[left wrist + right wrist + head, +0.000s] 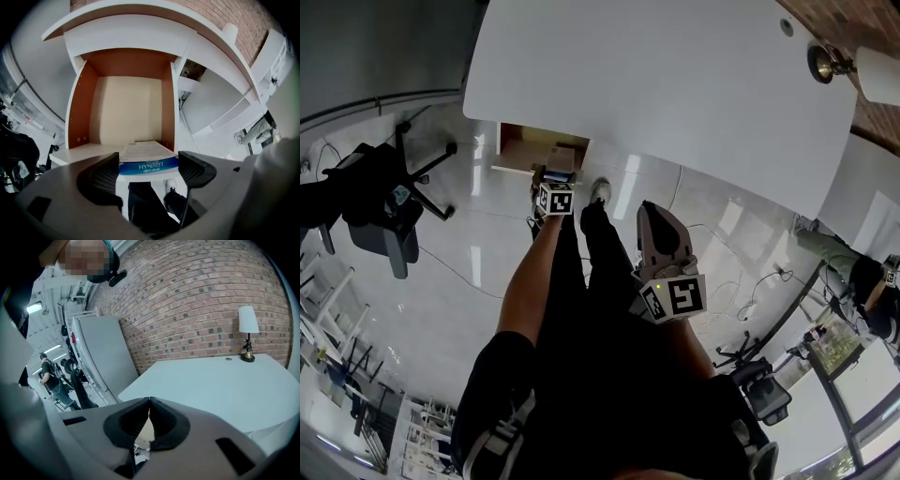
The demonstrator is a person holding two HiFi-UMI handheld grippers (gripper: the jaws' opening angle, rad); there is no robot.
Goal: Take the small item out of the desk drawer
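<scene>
Down low, close to the person's legs, the right gripper (656,214) is held up in the air. Its jaws are pressed tight together and there is nothing in them. It sits in front of the near edge of the desk (656,84), about halfway along, not touching it.

A bit farther on, the left gripper (551,178) reaches out to the drawer (520,150). The drawer is pulled out from under the near edge of the desk, close to the near left corner. The left gripper's jaws are clamped on a small box (147,152), one jaw on each side of it. The box is blue and white and lies flat. It is at the front of the drawer, right over the white front edge. Behind the box, the drawer has brown walls and a pale bottom.

Past that, the desk top is white and bare. A lamp (830,64) stands at its far right corner. A brick wall (197,296) is behind the far edge.

Off to the left of the desk, a black chair (380,202) stands on the shiny white floor (478,253).
</scene>
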